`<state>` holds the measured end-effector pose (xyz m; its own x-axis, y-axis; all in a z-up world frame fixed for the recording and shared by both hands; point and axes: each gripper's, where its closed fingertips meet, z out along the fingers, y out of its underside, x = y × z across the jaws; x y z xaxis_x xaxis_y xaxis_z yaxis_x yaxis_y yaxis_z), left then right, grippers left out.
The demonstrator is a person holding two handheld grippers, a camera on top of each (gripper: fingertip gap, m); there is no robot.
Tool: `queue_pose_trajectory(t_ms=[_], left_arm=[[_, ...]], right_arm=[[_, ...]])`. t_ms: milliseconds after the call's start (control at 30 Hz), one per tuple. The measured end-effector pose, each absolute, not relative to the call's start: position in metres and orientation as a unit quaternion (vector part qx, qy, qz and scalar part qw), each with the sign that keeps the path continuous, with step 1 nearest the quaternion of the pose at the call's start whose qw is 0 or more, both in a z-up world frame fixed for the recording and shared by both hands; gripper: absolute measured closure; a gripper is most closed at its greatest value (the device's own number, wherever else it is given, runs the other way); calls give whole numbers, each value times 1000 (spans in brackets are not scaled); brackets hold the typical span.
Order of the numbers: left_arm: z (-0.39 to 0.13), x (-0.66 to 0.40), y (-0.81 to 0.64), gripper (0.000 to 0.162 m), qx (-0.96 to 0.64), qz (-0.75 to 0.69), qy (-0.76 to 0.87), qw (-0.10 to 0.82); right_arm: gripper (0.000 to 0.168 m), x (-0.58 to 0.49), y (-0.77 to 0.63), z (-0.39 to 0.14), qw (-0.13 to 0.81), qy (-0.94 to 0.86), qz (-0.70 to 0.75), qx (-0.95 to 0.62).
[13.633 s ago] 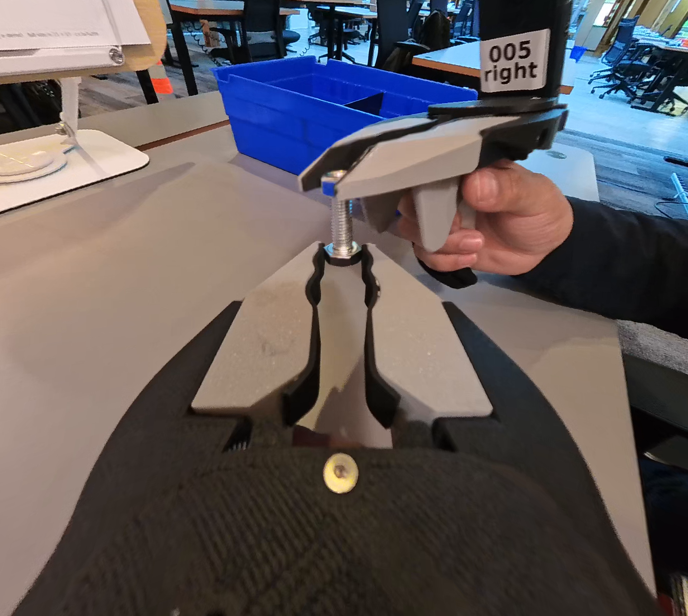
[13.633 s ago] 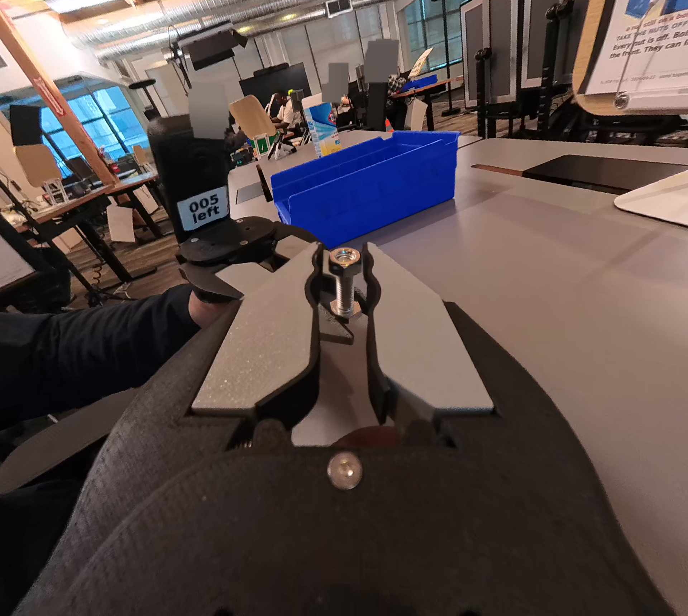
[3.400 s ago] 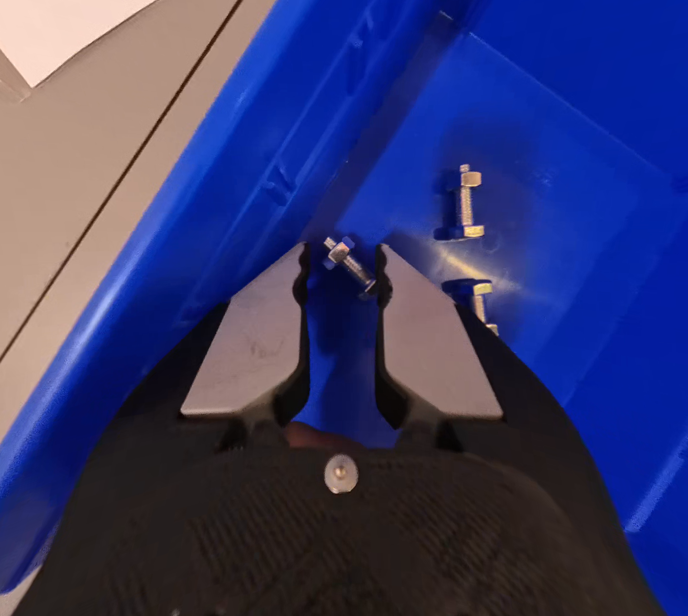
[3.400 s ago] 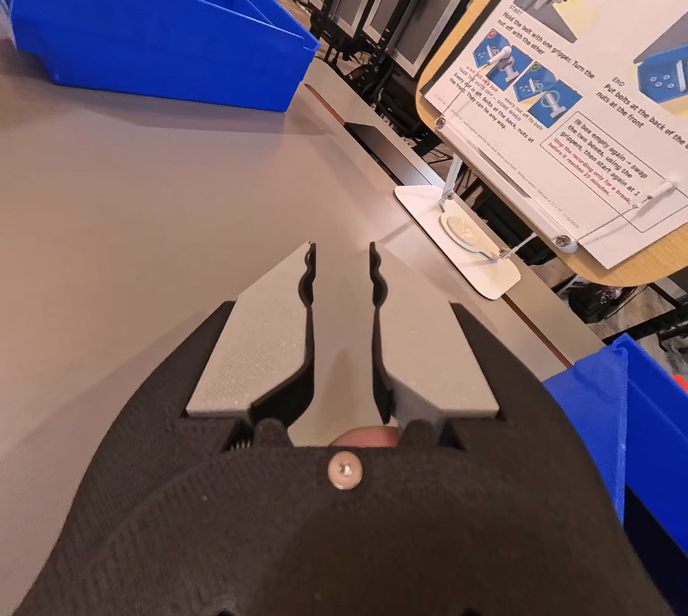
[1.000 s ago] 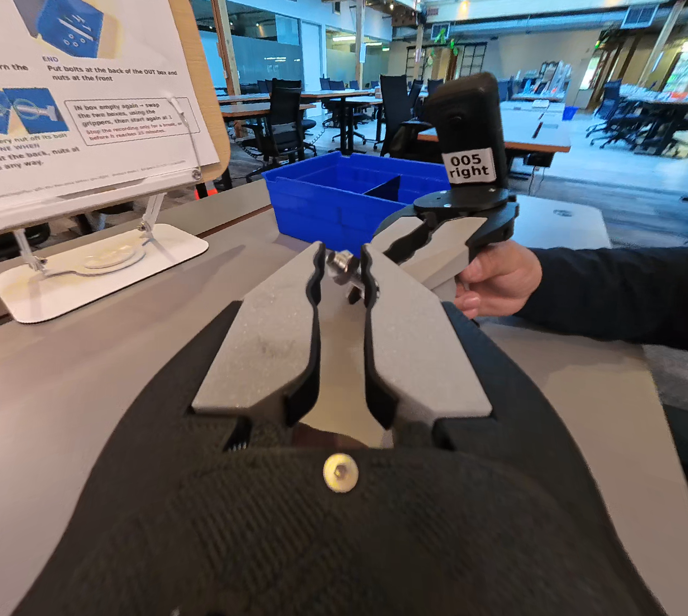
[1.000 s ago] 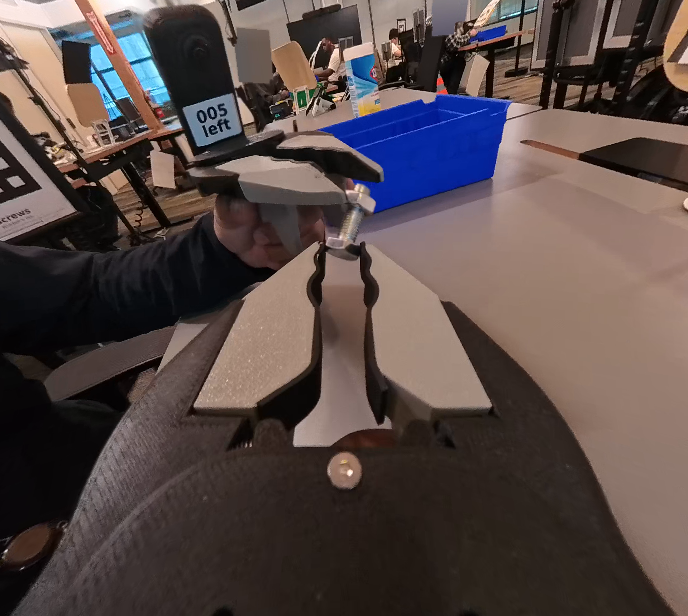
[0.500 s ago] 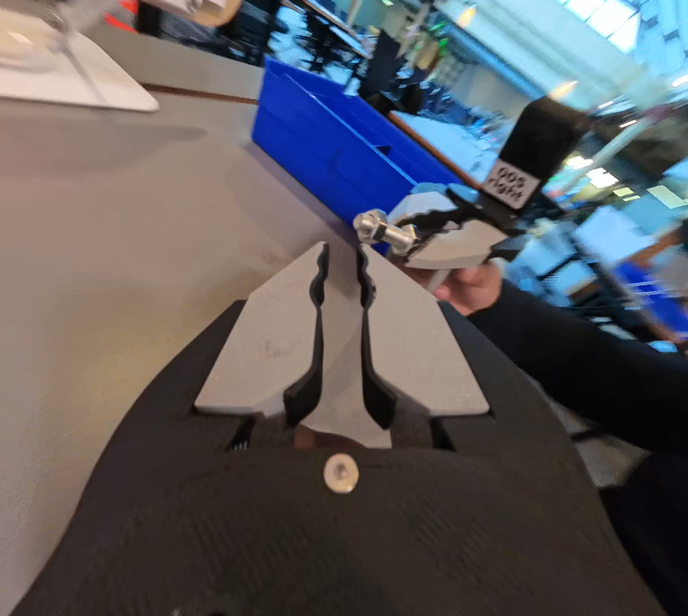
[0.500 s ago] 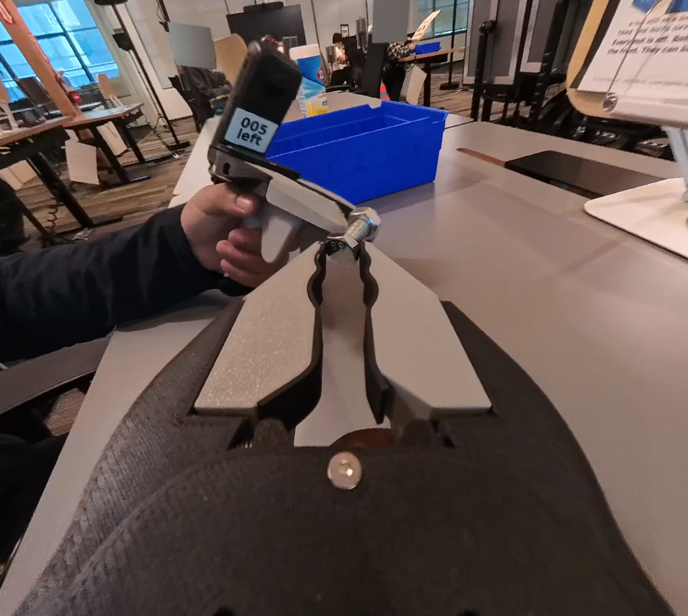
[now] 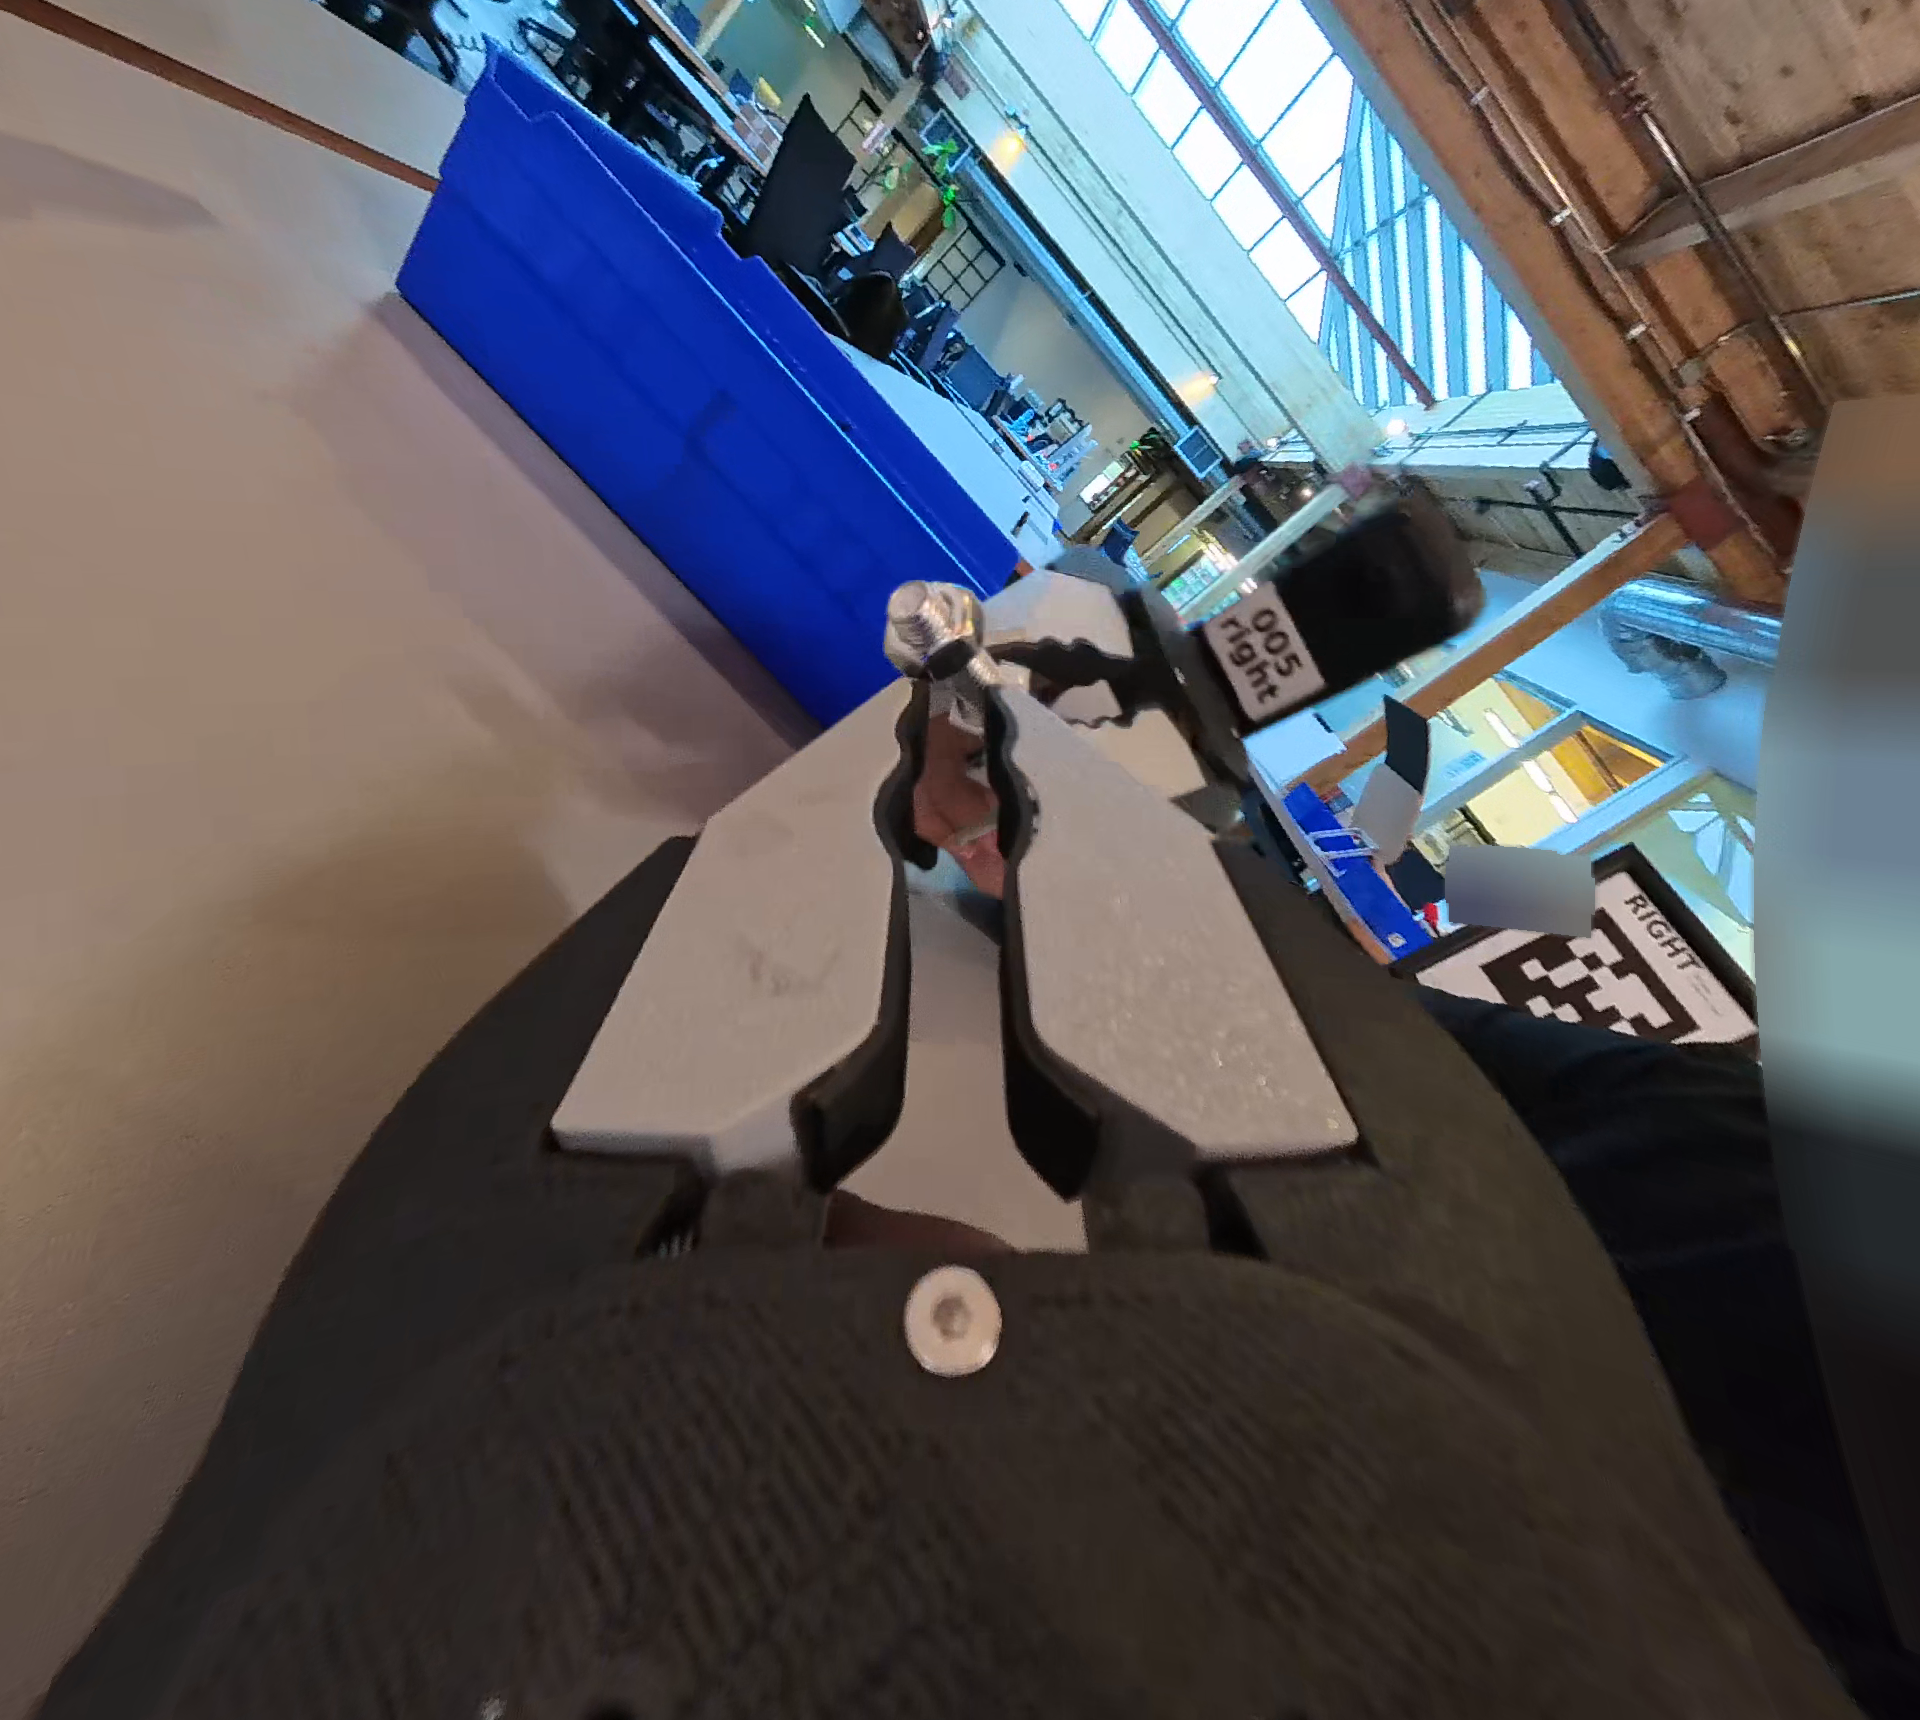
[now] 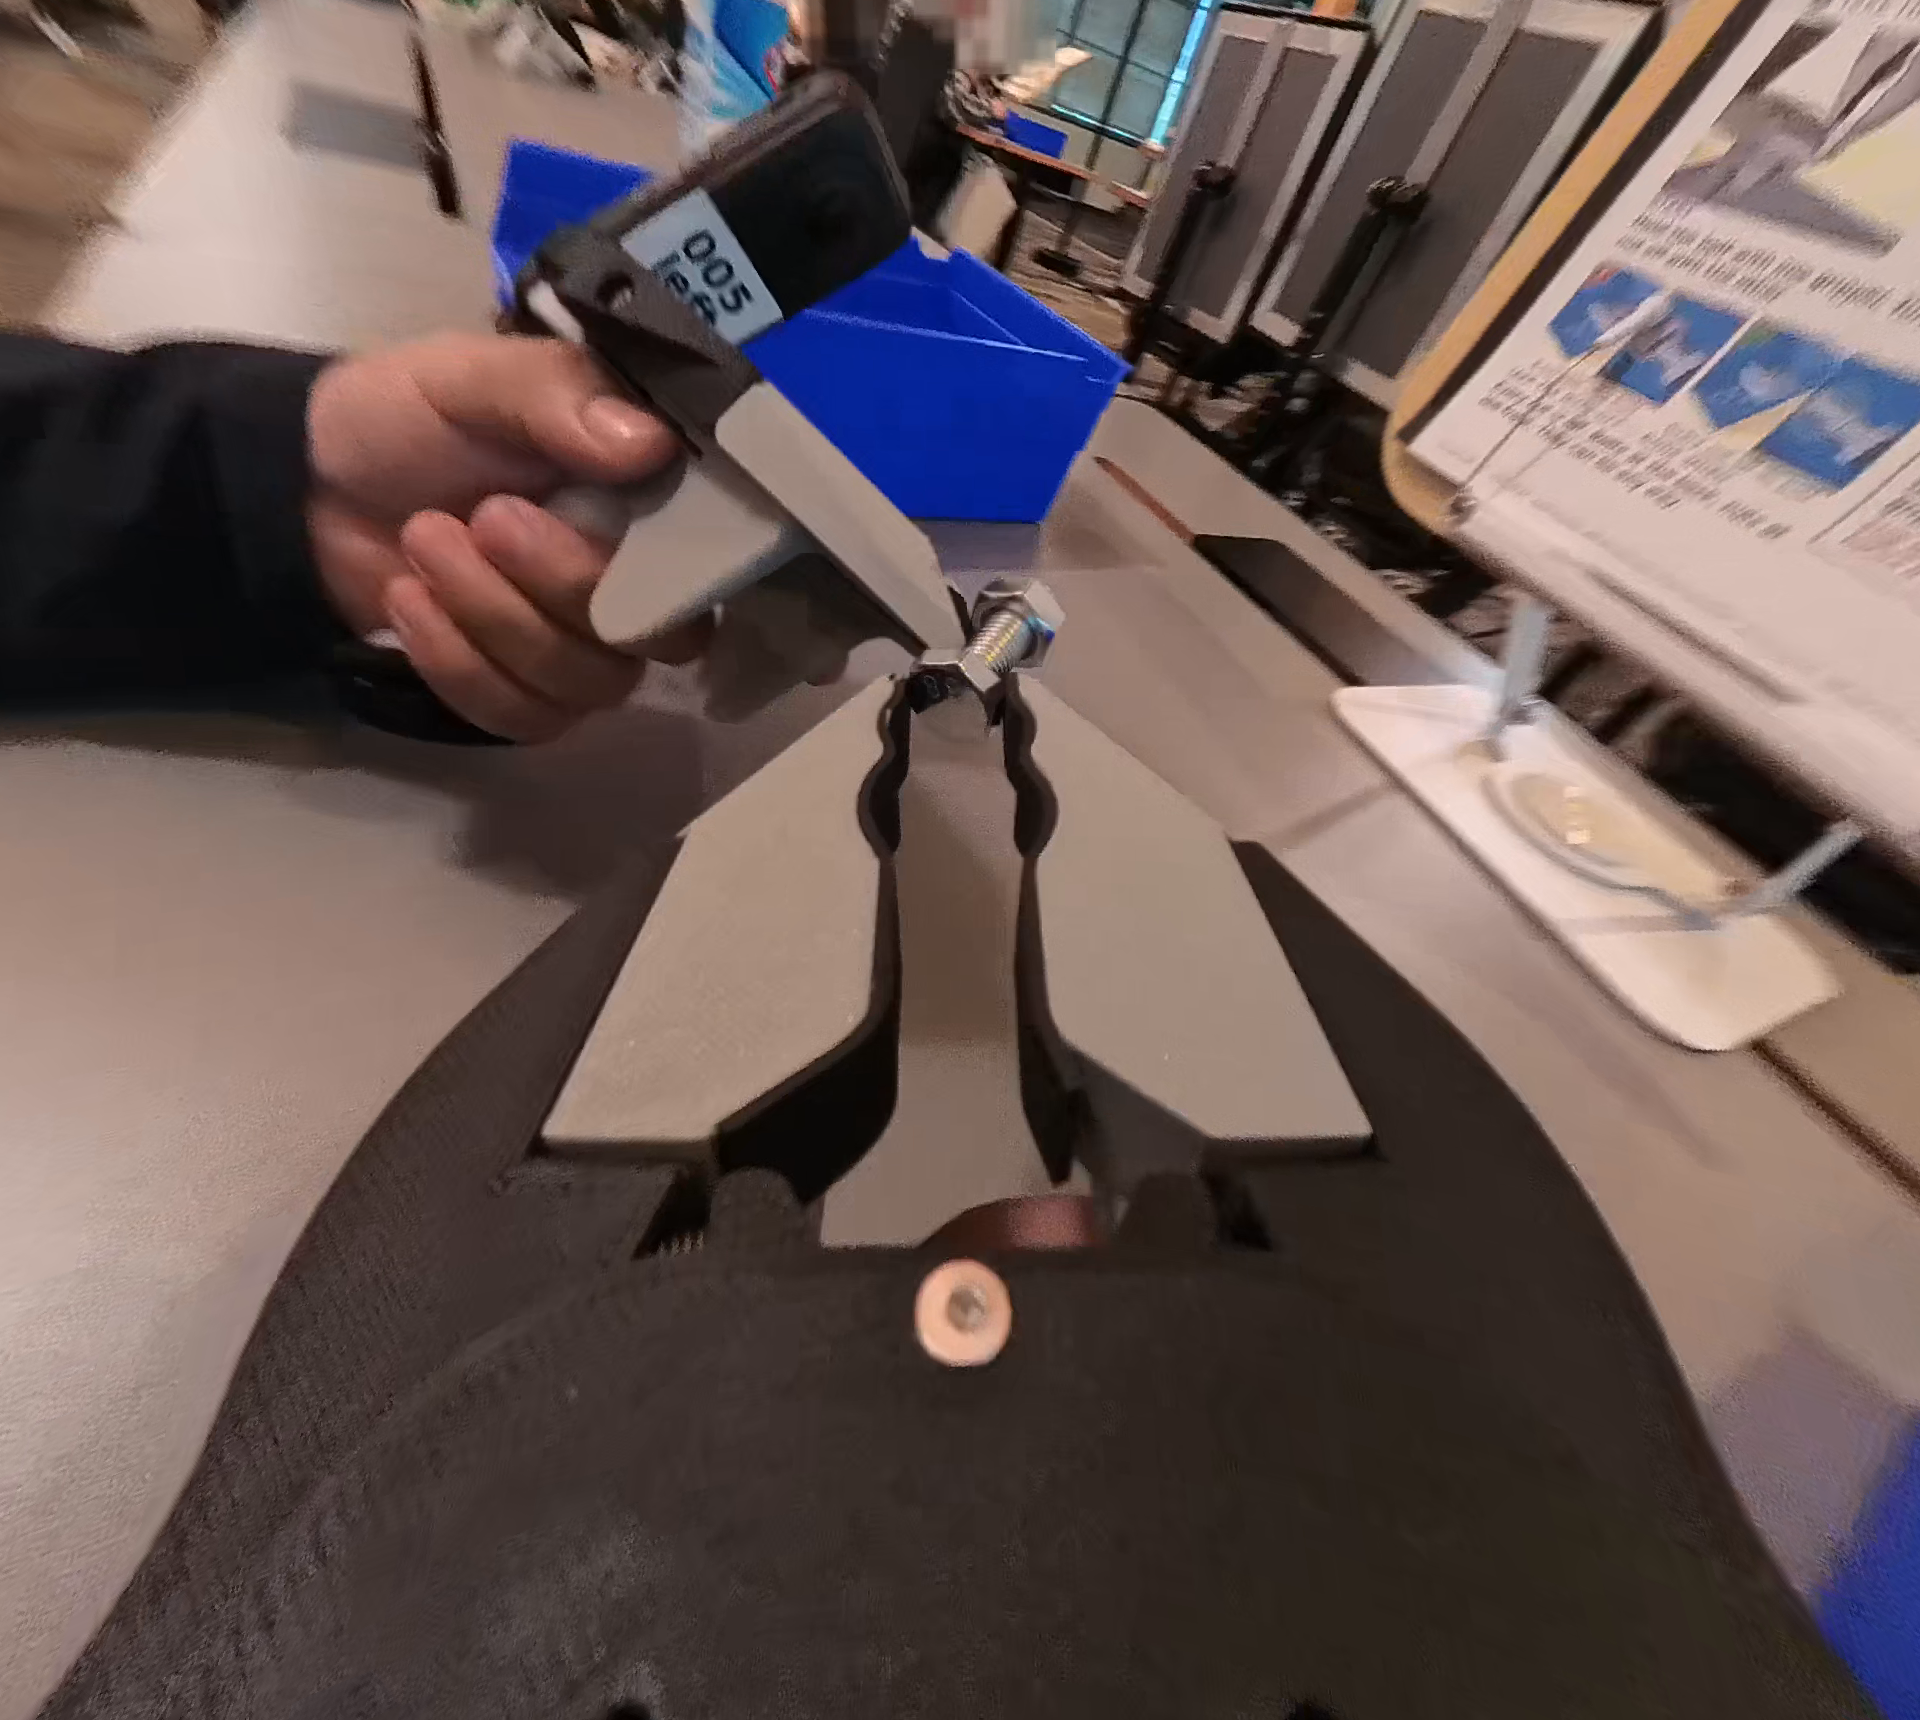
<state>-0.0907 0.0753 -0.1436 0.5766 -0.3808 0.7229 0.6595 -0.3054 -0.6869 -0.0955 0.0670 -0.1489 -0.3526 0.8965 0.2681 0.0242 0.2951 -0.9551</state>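
Observation:
A silver bolt [image 9: 935, 631] with a hex nut [image 10: 940, 671] on its thread is held in the air between both grippers, above the grey table [image 9: 312, 631]. My left gripper [image 9: 956, 704] is rolled over to one side and pinches the threaded shaft just below the bolt's wide end. In the right wrist view the left gripper [image 10: 940, 610] comes in from the upper left in a person's hand [image 10: 488, 517]. My right gripper [image 10: 951, 696] is shut on the nut, and the bolt [image 10: 1003, 631] slants up to the right from it. In the left wrist view the right gripper [image 9: 997, 662] reaches the bolt from the right.
A blue bin [image 9: 675, 382] stands on the table behind the grippers and also shows in the right wrist view [image 10: 935, 403]. An instruction board [image 10: 1714, 216] on a white stand base [image 10: 1558, 839] is at the right. A second blue bin's corner [image 10: 1870, 1504] is at the lower right. My left and right fingertips are right by each other.
Half a second ago my left gripper was empty and apart from the bolt. It has rolled over and closed on the shaft. My right gripper still holds the nut end.

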Motion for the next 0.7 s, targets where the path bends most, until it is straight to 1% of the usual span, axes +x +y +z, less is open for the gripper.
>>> queue_pose_trajectory(t_ms=[67,133,233,300,433,533,600,700], left_arm=[[-144,-90,76,155,-672,-448,-104,581],[-145,-91,76,156,-670,-452,-108,579],[-147,-92,78,153,-670,-449,-113,580],[-145,-91,78,146,-664,-460,-113,579],[-149,-93,83,150,-664,-450,-132,582],[-151,-95,87,149,-661,-443,-144,589],[-153,-95,89,147,-659,-445,-152,588],[-156,-97,90,147,-654,-455,-164,583]], right_arm=[[154,-97,69,-151,502,-680,423,-327],[154,-98,70,-153,531,-687,383,-313],[154,-99,72,-155,529,-689,378,-321],[154,-99,73,-156,526,-688,381,-322],[154,-100,75,-158,546,-693,353,-310],[154,-101,77,-160,574,-699,310,-293],[154,-102,76,-162,577,-702,301,-289],[154,-103,77,-165,575,-704,295,-295]])
